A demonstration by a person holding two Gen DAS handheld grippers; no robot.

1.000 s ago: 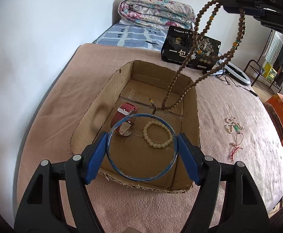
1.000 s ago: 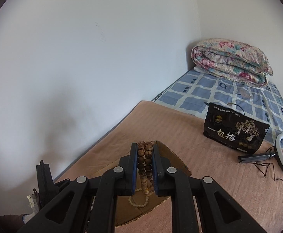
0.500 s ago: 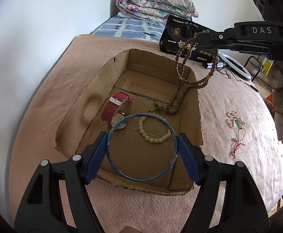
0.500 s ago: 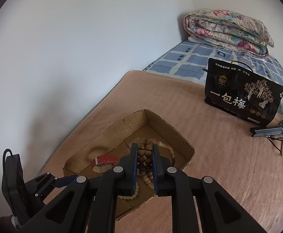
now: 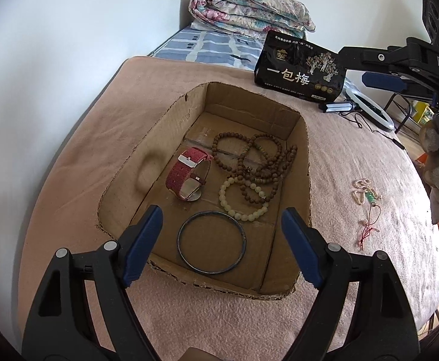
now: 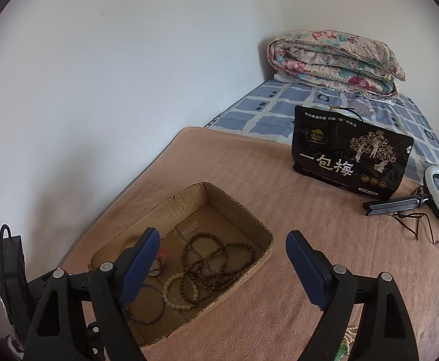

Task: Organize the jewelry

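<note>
Now both the left gripper (image 5: pixel 221 237) and right gripper (image 6: pixel 222 267) are opening empty, their jaws just parted, needing to lift clear of the cardboard box (image 5: pixel 305 162) without snagging the blue bangle (image 5: pixel 211 243) or wooden bead necklace (image 5: pixel 257 162).

The black bag (image 6: pixel 350 159) standing on the bed is showing large white characters — 一包梅 — with smaller print above and below staying too fine to read. The right gripper's black body (image 5: pixel 430 63) is showing white letters — "DAS".
</note>
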